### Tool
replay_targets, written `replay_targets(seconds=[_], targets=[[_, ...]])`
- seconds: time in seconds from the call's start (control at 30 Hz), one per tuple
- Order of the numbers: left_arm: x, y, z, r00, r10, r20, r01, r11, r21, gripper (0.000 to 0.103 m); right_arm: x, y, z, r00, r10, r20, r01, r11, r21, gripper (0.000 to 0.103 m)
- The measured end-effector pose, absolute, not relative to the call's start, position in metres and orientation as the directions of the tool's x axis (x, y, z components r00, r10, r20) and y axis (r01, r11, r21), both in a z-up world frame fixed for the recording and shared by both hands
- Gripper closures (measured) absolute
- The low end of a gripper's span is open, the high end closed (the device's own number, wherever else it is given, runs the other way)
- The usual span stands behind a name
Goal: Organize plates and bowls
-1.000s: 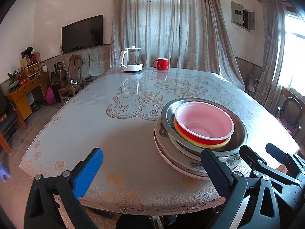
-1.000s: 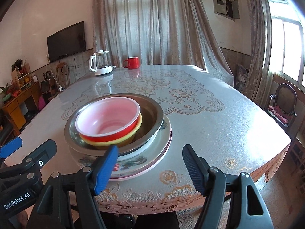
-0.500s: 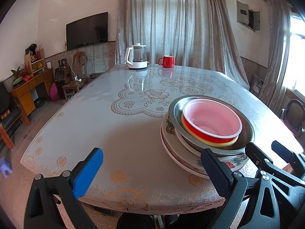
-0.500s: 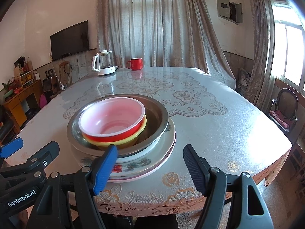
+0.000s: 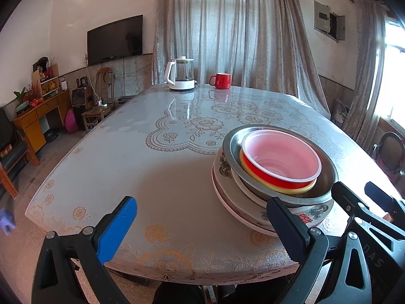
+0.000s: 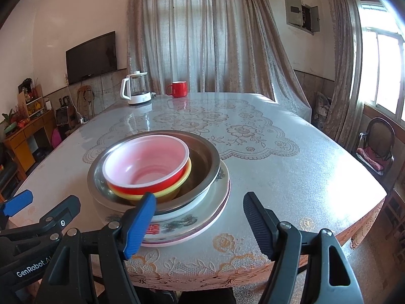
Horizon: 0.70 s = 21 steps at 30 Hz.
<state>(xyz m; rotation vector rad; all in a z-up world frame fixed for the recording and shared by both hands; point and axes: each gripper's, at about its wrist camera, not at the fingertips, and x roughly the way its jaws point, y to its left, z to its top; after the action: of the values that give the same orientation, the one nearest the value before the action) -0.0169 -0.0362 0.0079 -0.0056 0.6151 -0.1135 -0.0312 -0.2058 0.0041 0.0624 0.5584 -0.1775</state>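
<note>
**Nested dishes stacked at the table's near edge, both grippers empty**

A red bowl [image 6: 145, 167] with a pale pink inside sits in a yellow bowl [image 6: 174, 186], both nested in a steel basin [image 6: 202, 157]. The basin rests on a white bowl [image 5: 243, 185], which stands on floral plates [image 6: 192, 221] near the front edge of the lace-patterned table [image 6: 291, 167].

The left gripper [image 5: 200, 221] hovers just left of the stack, jaws spread, nothing between them. The right gripper [image 6: 198, 217] hovers just in front of the stack, jaws also spread and empty; its blue finger overlaps the plates in view.

Far beyond the stack, at the table's back edge, stand a white electric kettle [image 5: 181, 77] and a red mug [image 5: 221, 80].
</note>
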Motion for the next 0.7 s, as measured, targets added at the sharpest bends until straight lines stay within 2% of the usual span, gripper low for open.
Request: replay_targets(seconds=[0.7], targets=[[-0.0181, -0.038, 0.0141, 0.819, -0.109, -0.563, 0.109, 0.993, -0.033, 0.0, -0.0334, -0.2085, 0.0082, 0.835, -0.158, -0.528, 0.198, 0.98, 0.021, 0.03]])
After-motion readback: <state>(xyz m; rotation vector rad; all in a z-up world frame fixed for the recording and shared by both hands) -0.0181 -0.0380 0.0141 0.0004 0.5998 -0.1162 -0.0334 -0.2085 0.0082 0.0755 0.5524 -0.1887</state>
